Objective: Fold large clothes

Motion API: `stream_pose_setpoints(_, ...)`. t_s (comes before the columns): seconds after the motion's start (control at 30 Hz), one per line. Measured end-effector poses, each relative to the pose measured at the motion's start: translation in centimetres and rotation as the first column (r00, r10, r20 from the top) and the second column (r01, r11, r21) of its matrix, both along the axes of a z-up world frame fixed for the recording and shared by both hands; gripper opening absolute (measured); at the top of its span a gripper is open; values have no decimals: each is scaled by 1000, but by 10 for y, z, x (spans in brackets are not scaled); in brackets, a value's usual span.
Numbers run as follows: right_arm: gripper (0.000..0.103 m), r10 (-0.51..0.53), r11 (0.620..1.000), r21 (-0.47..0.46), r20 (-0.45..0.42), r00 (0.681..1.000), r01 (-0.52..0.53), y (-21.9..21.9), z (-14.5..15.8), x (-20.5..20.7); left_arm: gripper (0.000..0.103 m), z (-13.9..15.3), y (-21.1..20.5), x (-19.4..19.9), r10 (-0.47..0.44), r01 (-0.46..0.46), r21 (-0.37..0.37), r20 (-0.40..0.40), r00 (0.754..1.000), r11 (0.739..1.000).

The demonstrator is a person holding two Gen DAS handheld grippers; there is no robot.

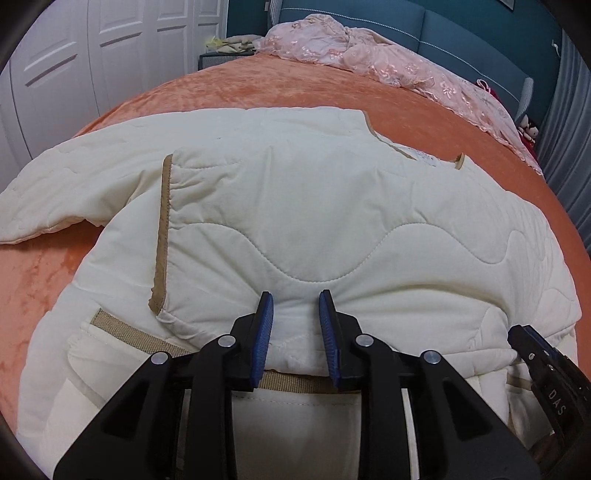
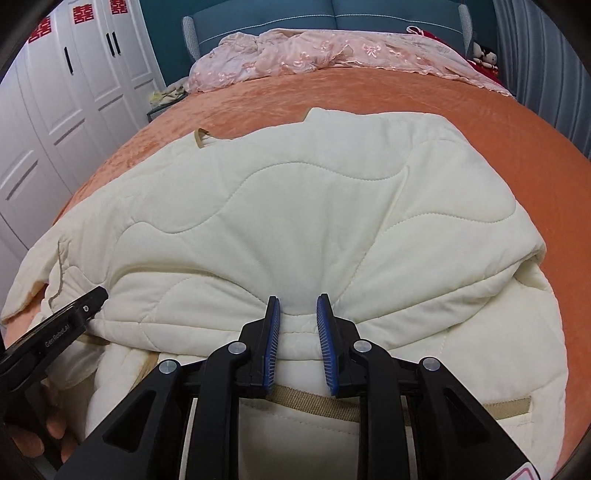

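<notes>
A cream quilted jacket (image 1: 295, 206) with tan trim lies on the orange bedspread (image 1: 229, 88), its sleeves folded over the body. My left gripper (image 1: 295, 299) pinches a thick fold at the jacket's near edge, fabric bunched between its blue pads. My right gripper (image 2: 297, 301) pinches the same near fold further right on the jacket (image 2: 295, 206). Each gripper's tip shows in the other's view: the right one at the lower right (image 1: 524, 339), the left one at the lower left (image 2: 92, 299).
A pink lace cover (image 1: 388, 55) lies crumpled at the head of the bed by the teal headboard (image 2: 332, 14). White wardrobe doors (image 2: 74, 74) stand to the left. Grey curtains (image 1: 569, 129) hang on the right. Bare orange bedspread (image 2: 480, 122) surrounds the jacket.
</notes>
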State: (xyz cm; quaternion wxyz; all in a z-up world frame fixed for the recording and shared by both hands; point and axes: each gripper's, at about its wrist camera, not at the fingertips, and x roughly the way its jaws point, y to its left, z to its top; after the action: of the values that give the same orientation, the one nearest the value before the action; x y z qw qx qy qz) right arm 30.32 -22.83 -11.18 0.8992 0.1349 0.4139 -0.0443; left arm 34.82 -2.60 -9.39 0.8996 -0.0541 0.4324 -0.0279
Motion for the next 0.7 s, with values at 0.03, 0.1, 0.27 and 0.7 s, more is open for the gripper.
stream_pose_setpoints(0.03,22,-2,1000,-13,4,1000,2,2,-2,0,25,-2,-2,-1,0,0,11,11,1000,1000)
stream_pose_setpoints(0.1,22,-3,999,-46,12,1000,4,6,-3,-2,25,-3,-6,-4,0,-2,40,31,1000,999)
stream_pose_setpoints(0.27,22,-6,995,-96,27,1000,9,12,-4,-4,25,-3,-11,-4,0,-5,82,51,999,997)
stream_pose_setpoints(0.7,27,-35,999,-39,41,999,37,2,8,-13,87,64,235,-34,412,-403,-243,-14,911,882)
